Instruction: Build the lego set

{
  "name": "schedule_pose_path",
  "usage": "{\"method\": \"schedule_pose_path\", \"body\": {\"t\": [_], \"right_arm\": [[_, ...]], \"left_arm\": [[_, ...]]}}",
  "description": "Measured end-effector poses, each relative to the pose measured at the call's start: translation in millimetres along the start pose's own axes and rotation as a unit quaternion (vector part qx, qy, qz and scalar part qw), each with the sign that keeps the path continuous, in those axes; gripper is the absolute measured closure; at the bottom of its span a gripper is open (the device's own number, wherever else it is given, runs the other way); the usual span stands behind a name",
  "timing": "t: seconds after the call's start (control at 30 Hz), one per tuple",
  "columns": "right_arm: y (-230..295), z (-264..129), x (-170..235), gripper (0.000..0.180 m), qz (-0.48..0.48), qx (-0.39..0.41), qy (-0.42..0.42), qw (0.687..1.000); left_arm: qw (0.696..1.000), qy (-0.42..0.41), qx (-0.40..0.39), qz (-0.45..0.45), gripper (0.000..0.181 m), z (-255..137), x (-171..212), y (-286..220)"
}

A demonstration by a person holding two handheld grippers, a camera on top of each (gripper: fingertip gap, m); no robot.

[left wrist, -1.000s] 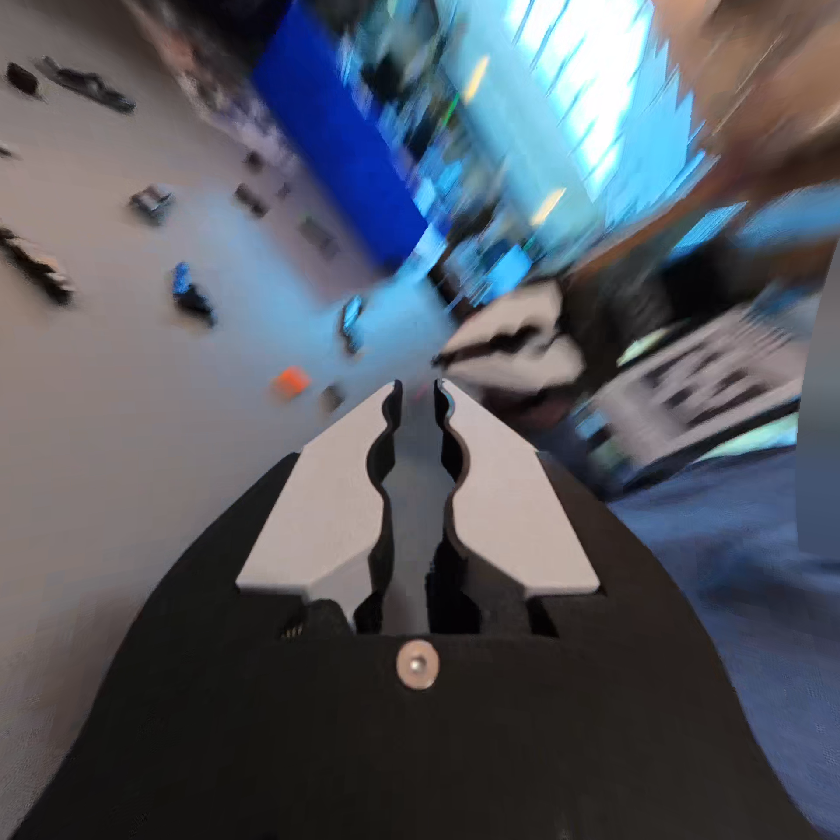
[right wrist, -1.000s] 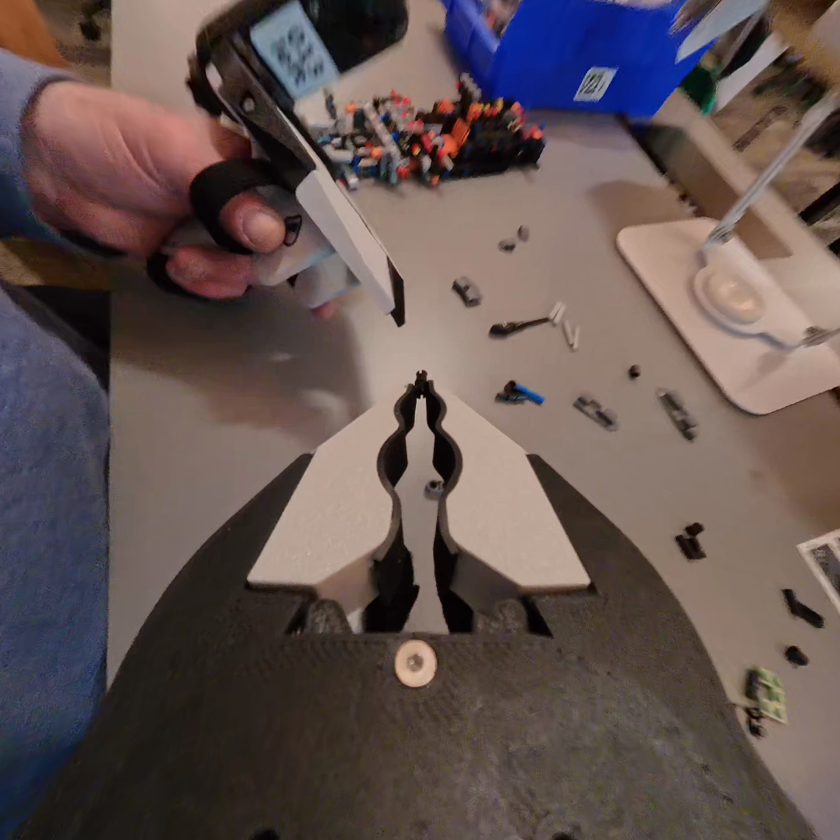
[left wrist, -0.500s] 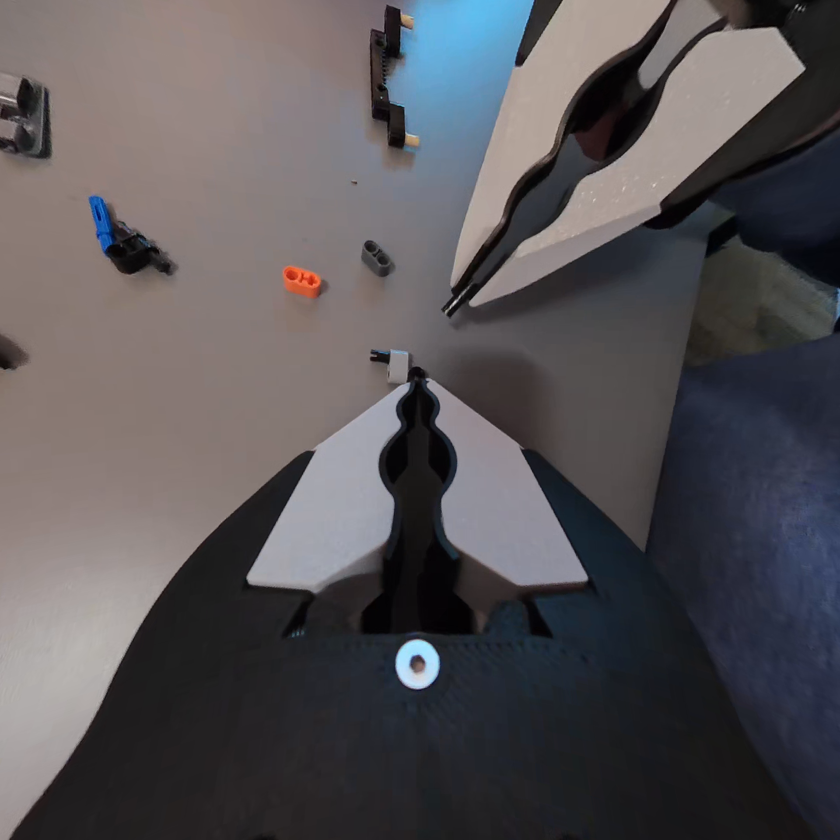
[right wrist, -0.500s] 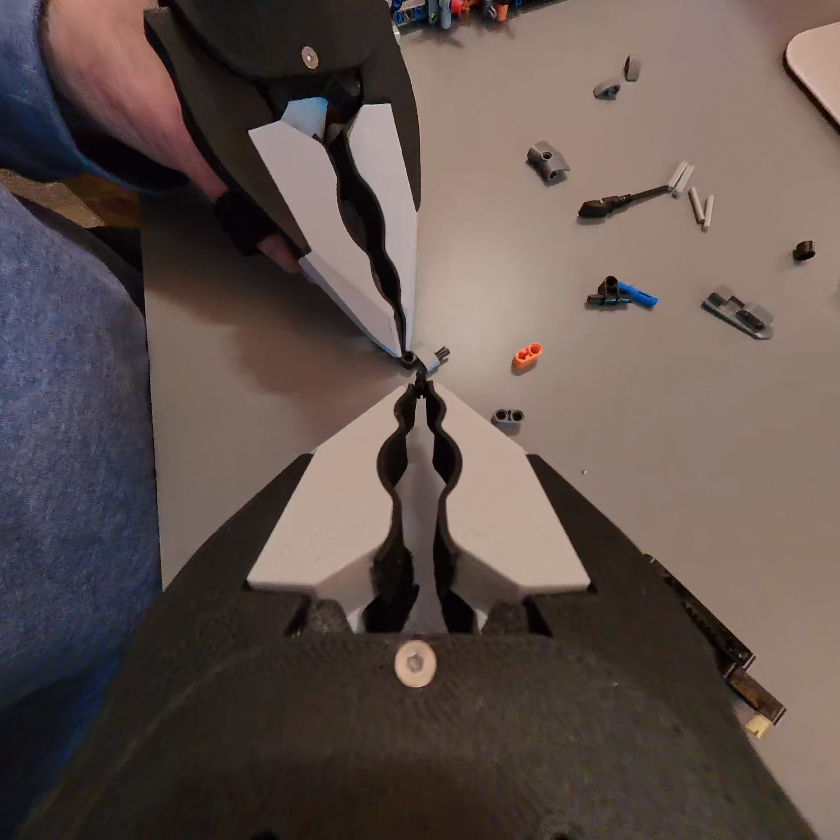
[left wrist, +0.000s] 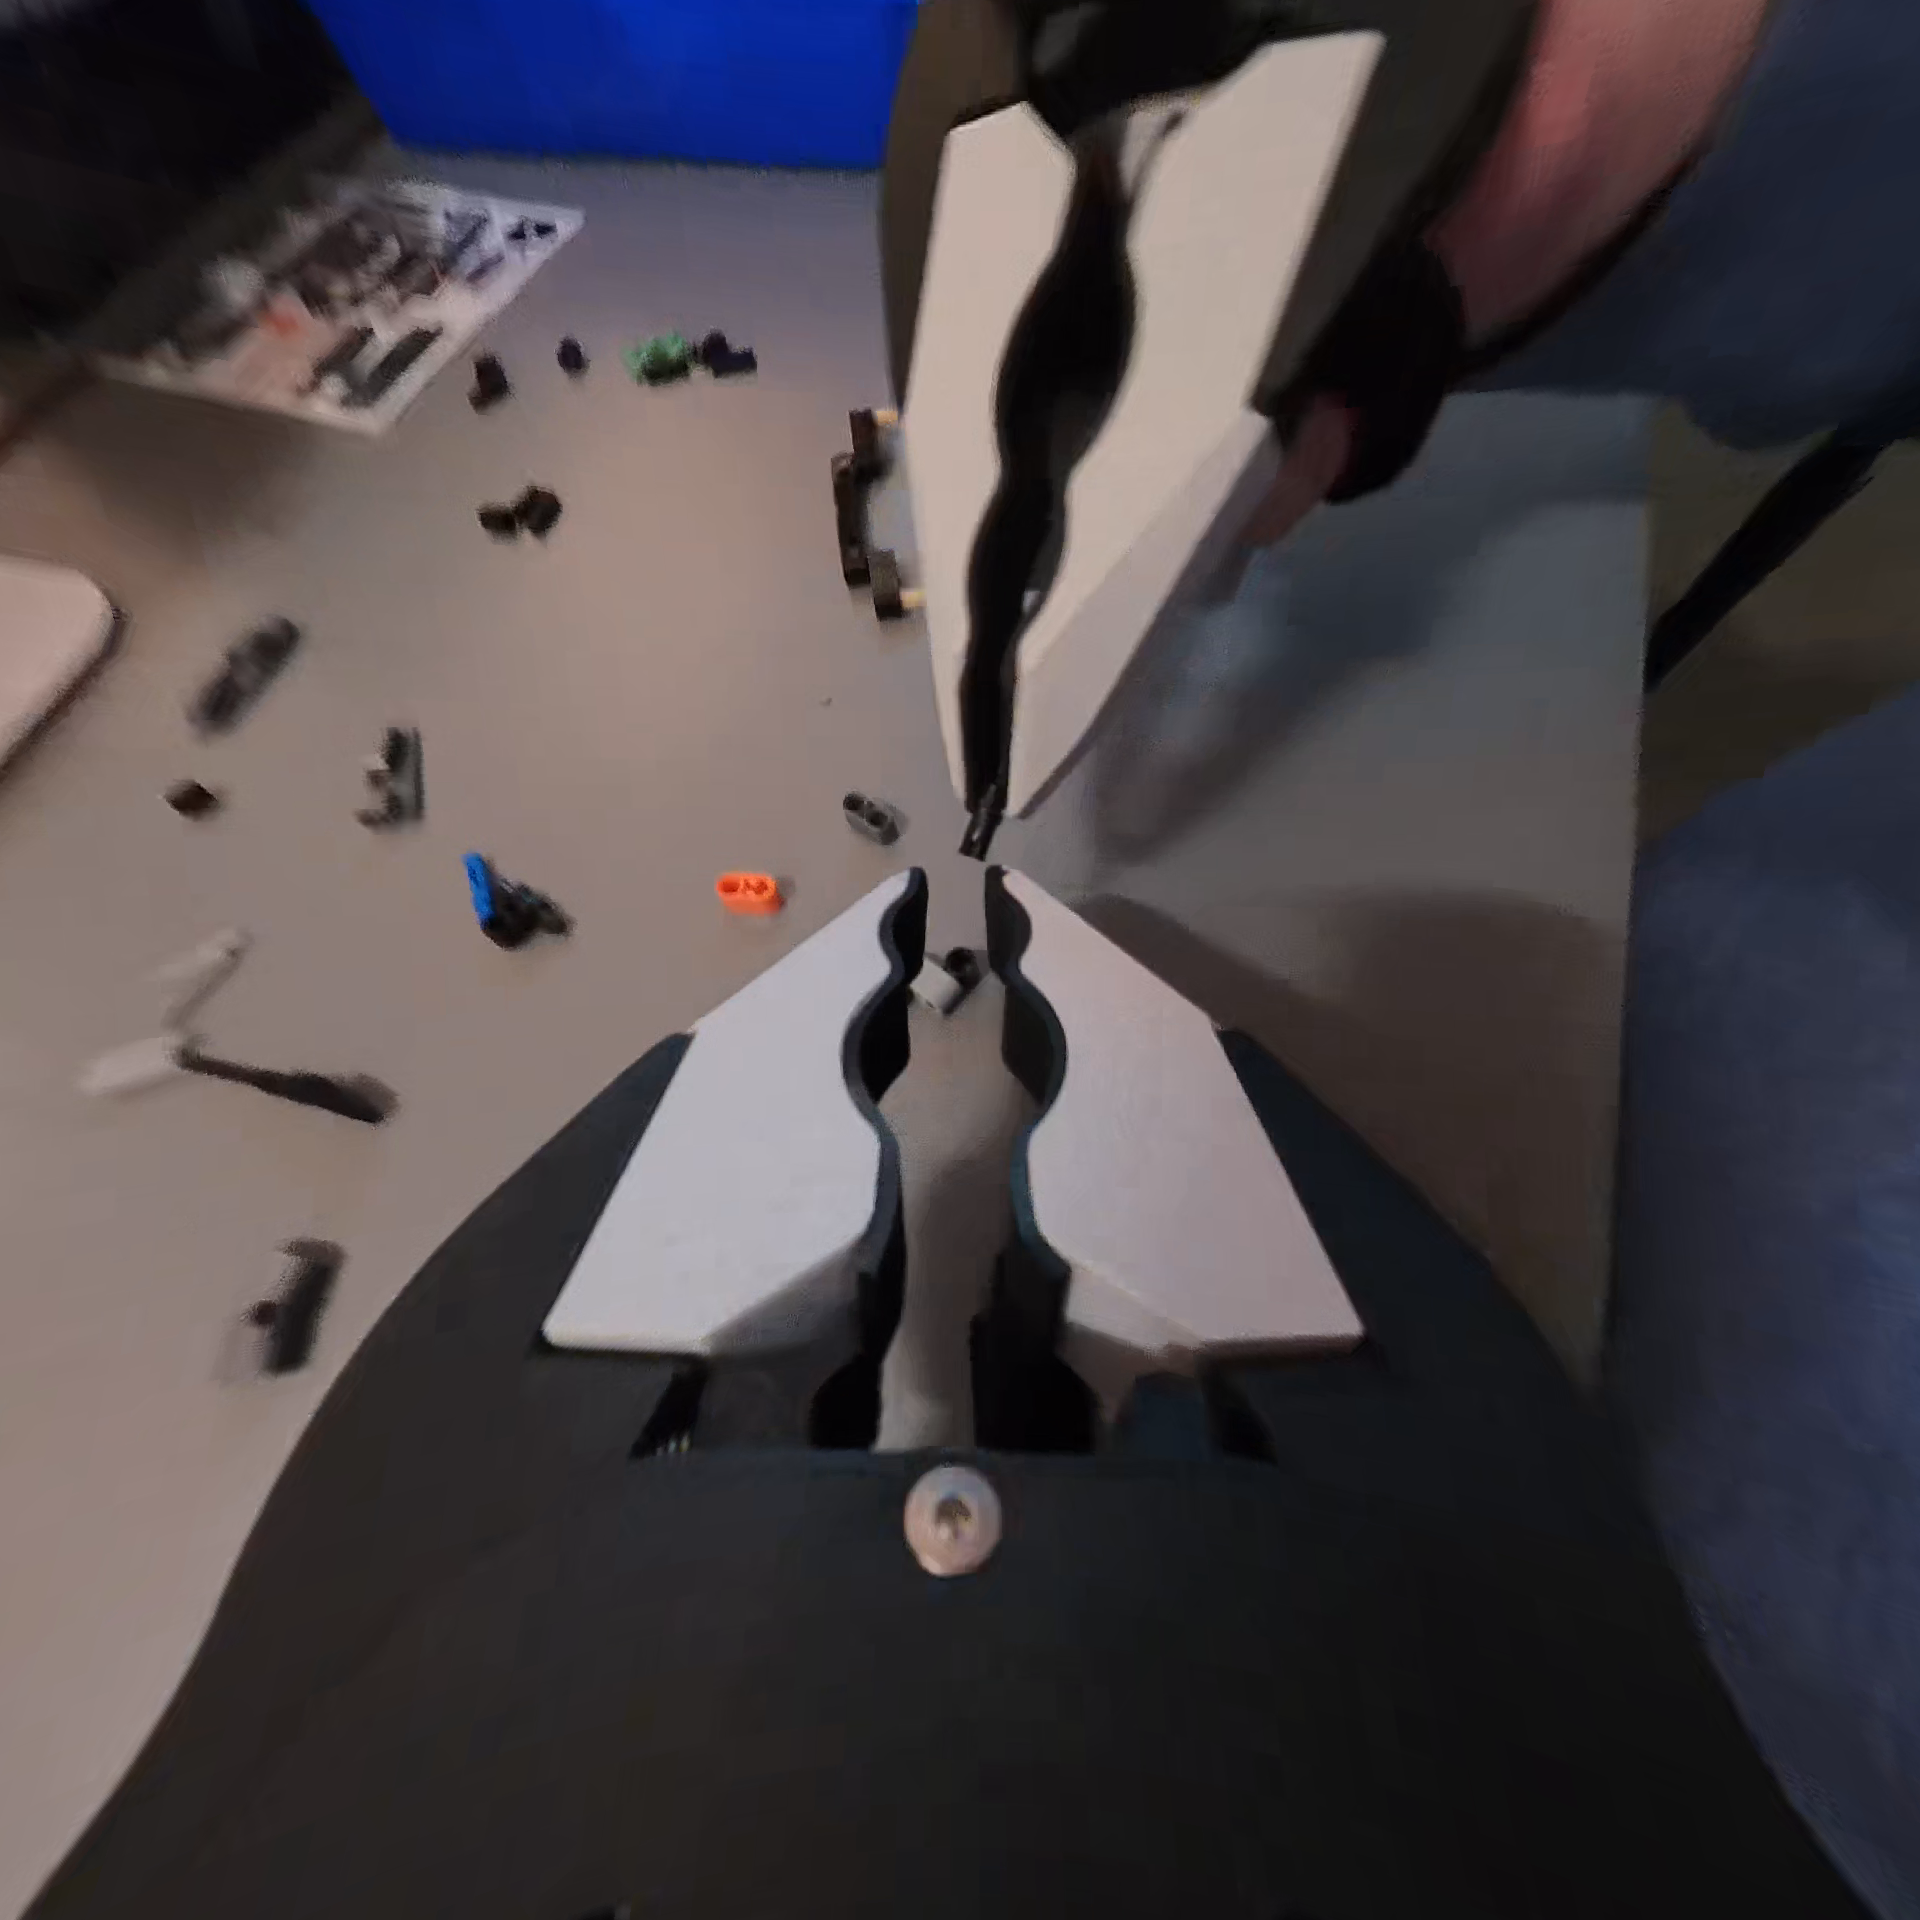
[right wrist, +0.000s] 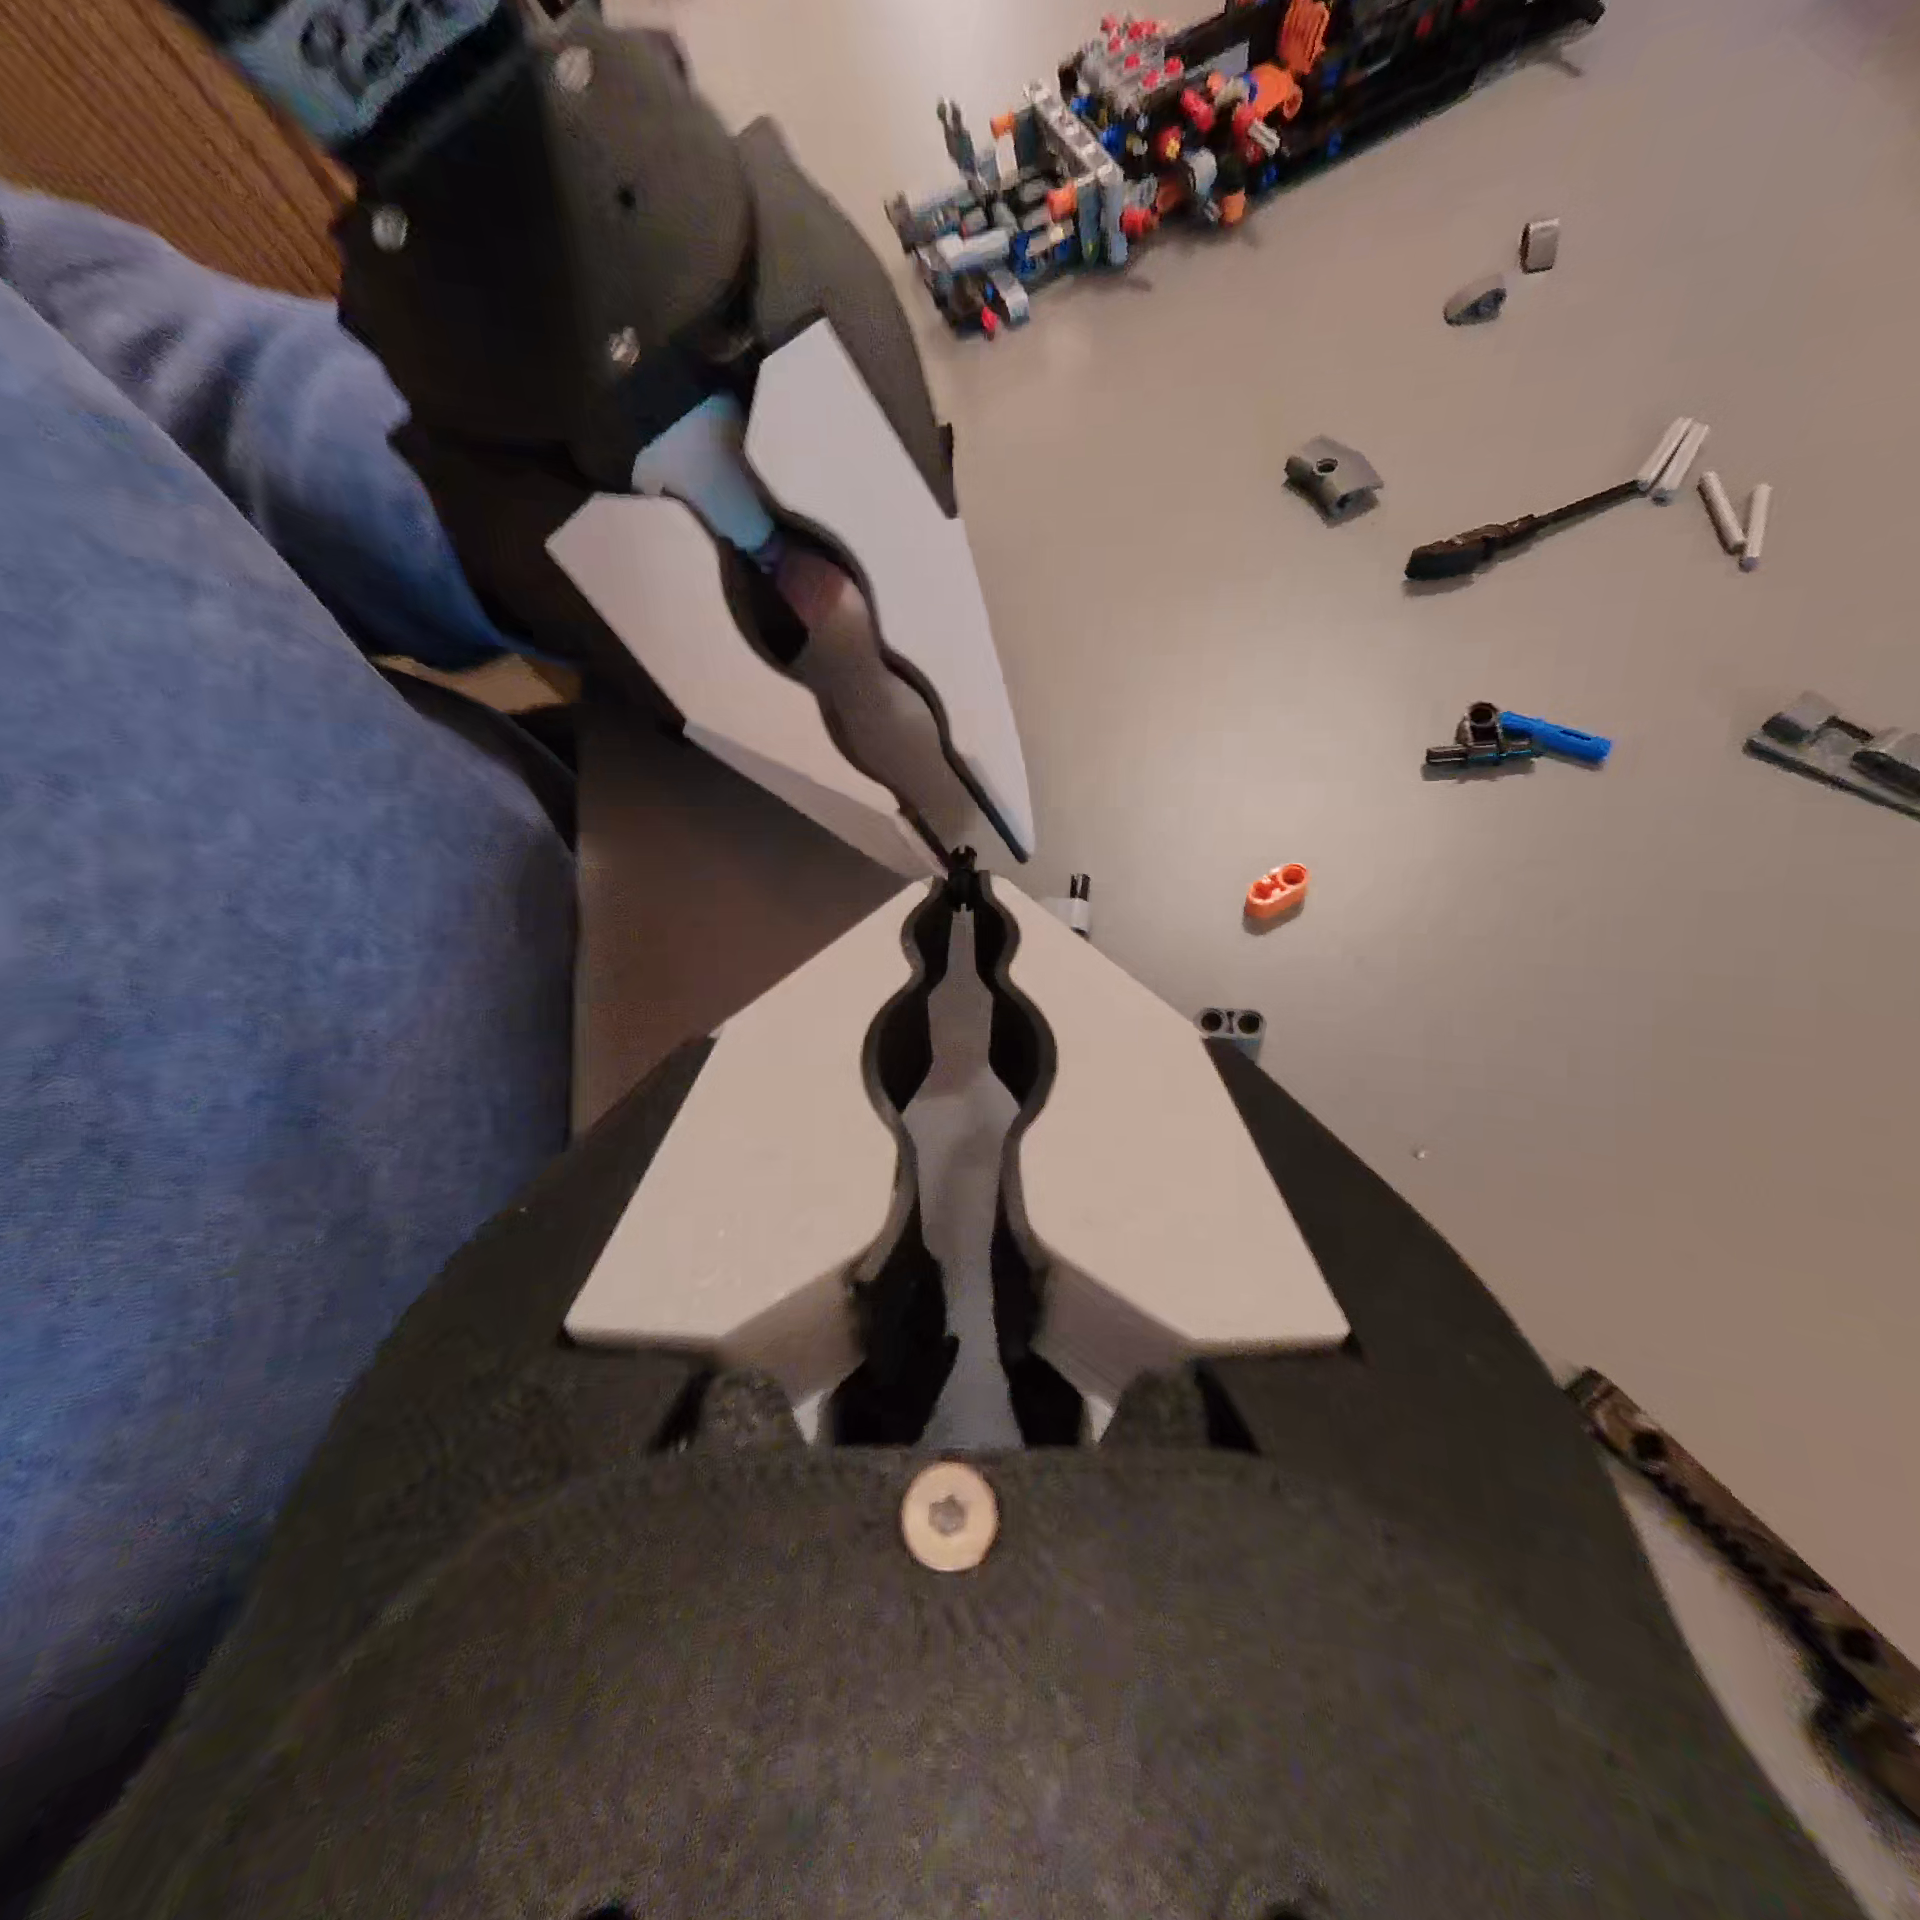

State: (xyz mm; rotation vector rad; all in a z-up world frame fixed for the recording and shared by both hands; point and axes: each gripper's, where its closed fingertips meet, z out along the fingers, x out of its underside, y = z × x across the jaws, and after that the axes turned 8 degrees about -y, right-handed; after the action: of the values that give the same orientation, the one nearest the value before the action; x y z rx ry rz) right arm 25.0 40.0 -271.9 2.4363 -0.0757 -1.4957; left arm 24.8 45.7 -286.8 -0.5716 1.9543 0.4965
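Observation:
My left gripper (left wrist: 954,888) is slightly open and empty. A small grey piece with a black pin (left wrist: 951,977) lies on the grey table (left wrist: 623,675), seen through the gap between its fingers. My right gripper (right wrist: 961,896) is shut on a small black pin (right wrist: 964,871) at its very tips. In the left wrist view the right gripper (left wrist: 982,821) comes down from above, its pin just beyond my left fingertips. In the right wrist view the left gripper (right wrist: 977,854) meets it tip to tip, and the grey piece (right wrist: 1075,904) lies just right of the tips.
An orange piece (right wrist: 1276,890), a dark grey two-hole piece (right wrist: 1231,1023) and a blue-and-black piece (right wrist: 1517,740) lie nearby. The part-built model (right wrist: 1195,156) stands far back. A black beam (left wrist: 868,520), an instruction sheet (left wrist: 343,301) and a blue bin (left wrist: 623,73) lie beyond. A blue-clad person sits at the table edge. Less than 4 cm separates the two grippers' tips.
My left gripper has opened; the grey piece that was at its tips now lies on the table between its fingers. Both grippers tilted, and the right one still holds the black pin.

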Motion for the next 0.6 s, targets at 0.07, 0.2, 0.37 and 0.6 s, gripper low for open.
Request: {"method": "schedule_pose_path", "body": {"t": [0.07, 0.2, 0.37, 0.6], "right_arm": [[2, -1, -3, 0.177, 0.027, -0.016, -0.009, 0.999], [1, -2, -6, 0.177, 0.061, -0.021, -0.013, 0.998], [-1, -3, -14, 0.177, 0.08, -0.016, -0.027, 0.996], [-4, -5, -25, 0.175, 0.125, 0.004, -0.058, 0.991]], "left_arm": [[0.998, -0.016, -0.013, 0.051, 0.172, -3, -10, 0], [0.991, -0.021, -0.038, 0.125, 0.177, -4, -18, -1], [0.991, -0.032, -0.062, 0.117, 0.178, -6, -22, 4], [0.986, -0.044, -0.101, 0.125, 0.178, -10, -31, 11]]}}
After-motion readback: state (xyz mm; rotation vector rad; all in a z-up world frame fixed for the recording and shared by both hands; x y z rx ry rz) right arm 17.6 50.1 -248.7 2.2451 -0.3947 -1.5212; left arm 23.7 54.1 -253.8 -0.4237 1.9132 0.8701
